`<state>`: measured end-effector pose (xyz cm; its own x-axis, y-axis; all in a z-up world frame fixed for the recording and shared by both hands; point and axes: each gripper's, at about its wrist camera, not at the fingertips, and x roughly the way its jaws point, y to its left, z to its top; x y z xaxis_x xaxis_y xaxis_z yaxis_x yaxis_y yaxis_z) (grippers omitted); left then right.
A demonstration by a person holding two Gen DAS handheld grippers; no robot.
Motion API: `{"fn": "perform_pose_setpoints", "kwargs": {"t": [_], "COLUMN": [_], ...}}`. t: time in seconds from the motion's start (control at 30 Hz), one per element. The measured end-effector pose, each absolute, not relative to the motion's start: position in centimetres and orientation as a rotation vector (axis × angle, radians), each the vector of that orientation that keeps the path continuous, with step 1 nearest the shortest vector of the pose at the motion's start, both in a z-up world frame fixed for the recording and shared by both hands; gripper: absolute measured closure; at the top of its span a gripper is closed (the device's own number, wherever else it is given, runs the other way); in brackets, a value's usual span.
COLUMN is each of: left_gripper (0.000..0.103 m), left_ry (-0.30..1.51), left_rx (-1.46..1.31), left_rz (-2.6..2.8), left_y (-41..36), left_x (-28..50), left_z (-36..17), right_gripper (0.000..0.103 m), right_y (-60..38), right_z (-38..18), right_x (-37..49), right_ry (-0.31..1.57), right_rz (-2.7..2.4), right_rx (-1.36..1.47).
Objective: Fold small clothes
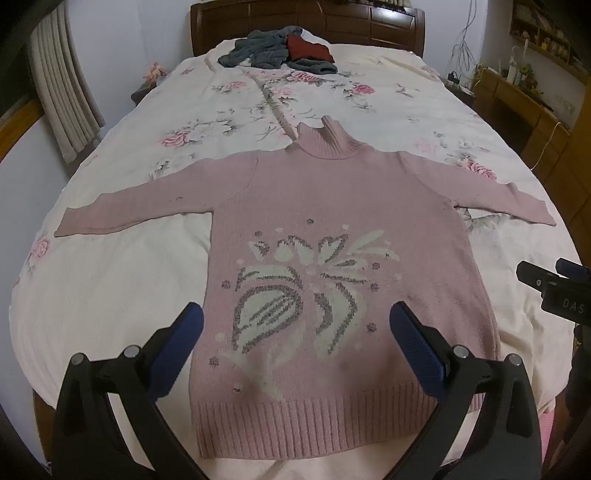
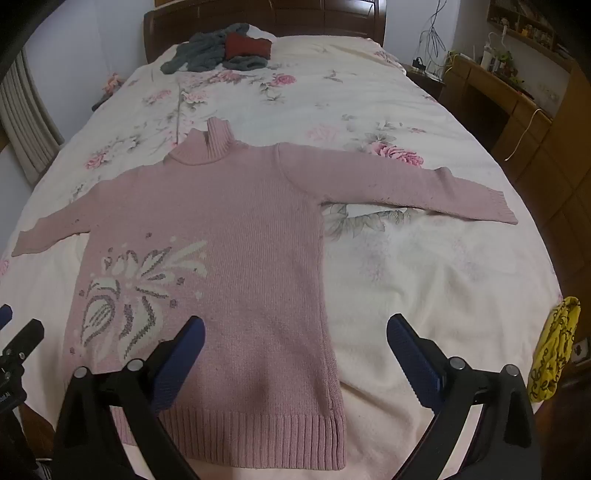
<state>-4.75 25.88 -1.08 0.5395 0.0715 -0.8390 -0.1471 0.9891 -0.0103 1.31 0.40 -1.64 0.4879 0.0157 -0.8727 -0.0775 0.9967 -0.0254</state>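
Pink knitted turtleneck sweater [image 1: 332, 206] with a white-and-grey floral motif, spread face up on a bed covered by a cream quilt with pink flower print [image 1: 122, 280]; ribbed hem nearest the cameras, collar pointing toward the dark wooden headboard [image 1: 306, 22], both sleeves stretched out sideways. Left gripper [image 1: 296, 325] hovers above the lower body of the sweater, its blue-padded fingers [image 1: 184, 332] spread wide and holding nothing; the hem lies between and below them. Right gripper [image 2: 295, 339] hangs over the sweater's right side seam and the bare quilt beside it, fingers likewise spread and empty. A heap of grey and dark red clothes [image 1: 277, 50] rests well apart, near the headboard; a yellow patterned cloth [image 2: 552, 350] lies at the bed's right edge. Judged from the flat, unfolded garment, the task stands at its opening: the sweater is laid out and no fold is yet made. The next move probably calls for each gripper to descend on a sleeve cuff or a side edge, pinch one layer of knit cleanly, and carry it inward across the body without dragging the rest askew.
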Motion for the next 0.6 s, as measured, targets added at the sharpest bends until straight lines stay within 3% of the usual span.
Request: {"fn": "perform_pose_setpoints", "kwargs": {"t": [0.6], "left_gripper": [0.003], "left_ry": [0.997], "left_rx": [-0.077], "left_rz": [0.132], "left_y": [26.37], "left_x": [-4.69], "left_z": [-1.05], "right_gripper": [0.004], "right_y": [0.38], "right_z": [-1.67], "right_x": [1.34], "right_ry": [1.060], "right_rz": [0.058], "right_rx": [-0.064]}}
